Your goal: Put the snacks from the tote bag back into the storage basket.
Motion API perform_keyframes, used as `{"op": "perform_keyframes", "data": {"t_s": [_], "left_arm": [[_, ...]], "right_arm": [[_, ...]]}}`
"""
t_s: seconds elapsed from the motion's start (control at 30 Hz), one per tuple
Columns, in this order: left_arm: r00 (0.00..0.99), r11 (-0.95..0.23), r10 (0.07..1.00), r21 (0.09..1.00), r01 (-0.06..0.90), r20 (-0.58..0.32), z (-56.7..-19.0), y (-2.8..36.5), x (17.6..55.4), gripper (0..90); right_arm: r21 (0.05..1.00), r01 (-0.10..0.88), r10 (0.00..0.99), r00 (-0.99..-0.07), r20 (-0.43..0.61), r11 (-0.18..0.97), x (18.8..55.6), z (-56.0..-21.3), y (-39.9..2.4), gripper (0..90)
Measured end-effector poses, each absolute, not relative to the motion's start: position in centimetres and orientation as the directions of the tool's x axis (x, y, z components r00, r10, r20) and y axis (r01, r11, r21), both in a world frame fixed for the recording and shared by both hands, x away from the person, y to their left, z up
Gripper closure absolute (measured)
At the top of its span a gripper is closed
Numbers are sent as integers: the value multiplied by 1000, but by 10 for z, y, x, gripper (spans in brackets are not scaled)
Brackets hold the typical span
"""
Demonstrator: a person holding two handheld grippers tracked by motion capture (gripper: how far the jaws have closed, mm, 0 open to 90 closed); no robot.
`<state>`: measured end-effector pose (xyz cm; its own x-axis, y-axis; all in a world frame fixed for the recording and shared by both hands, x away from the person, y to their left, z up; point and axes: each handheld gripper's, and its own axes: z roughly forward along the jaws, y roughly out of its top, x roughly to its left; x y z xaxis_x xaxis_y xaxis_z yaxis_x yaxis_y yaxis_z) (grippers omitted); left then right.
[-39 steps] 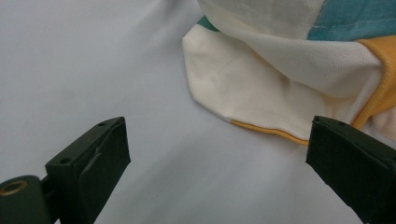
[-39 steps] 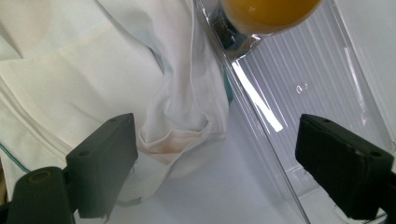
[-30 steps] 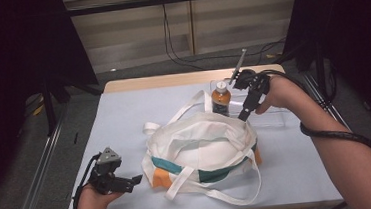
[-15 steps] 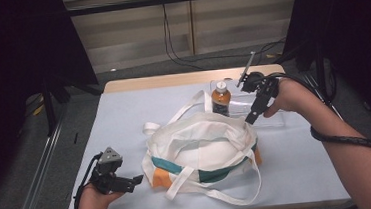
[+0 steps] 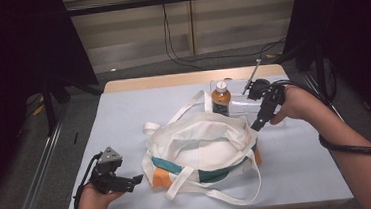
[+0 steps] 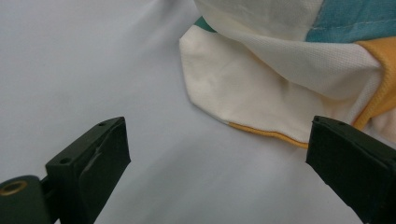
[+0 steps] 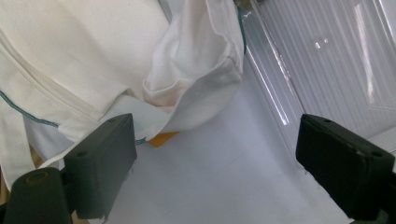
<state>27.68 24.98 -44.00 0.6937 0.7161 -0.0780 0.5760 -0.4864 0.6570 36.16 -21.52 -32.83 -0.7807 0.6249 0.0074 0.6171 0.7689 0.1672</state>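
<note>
Clearly your tote bag (image 5: 202, 151), at the counter's (image 5: 124, 114) centre, is soft and floppy: pinch its rim at three o'clock; both left tool (image 5: 113, 176) and right tool (image 5: 256, 125) gape wide, empty.

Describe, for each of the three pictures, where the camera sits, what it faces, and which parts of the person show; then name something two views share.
High view: above the person's side, looking forward and down on the table, tote bag and bottle; both forearms show.
Left gripper view: on the left gripper, facing the bag's corner; its open jaws show.
Right gripper view: on the right gripper, facing the bag's rim and a clear tray; its open jaws show.
Shared: the tote bag, in all three.
</note>
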Motion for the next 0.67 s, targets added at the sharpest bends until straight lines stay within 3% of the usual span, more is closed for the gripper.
{"op": "perform_keyframes", "data": {"t_s": [0.67], "left_arm": [[701, -505, 710, 644, 575, -69, -439, 247, 278, 57]], "right_arm": [[169, 617, 629, -777, -22, 769, 340, -352, -234, 116]]}}
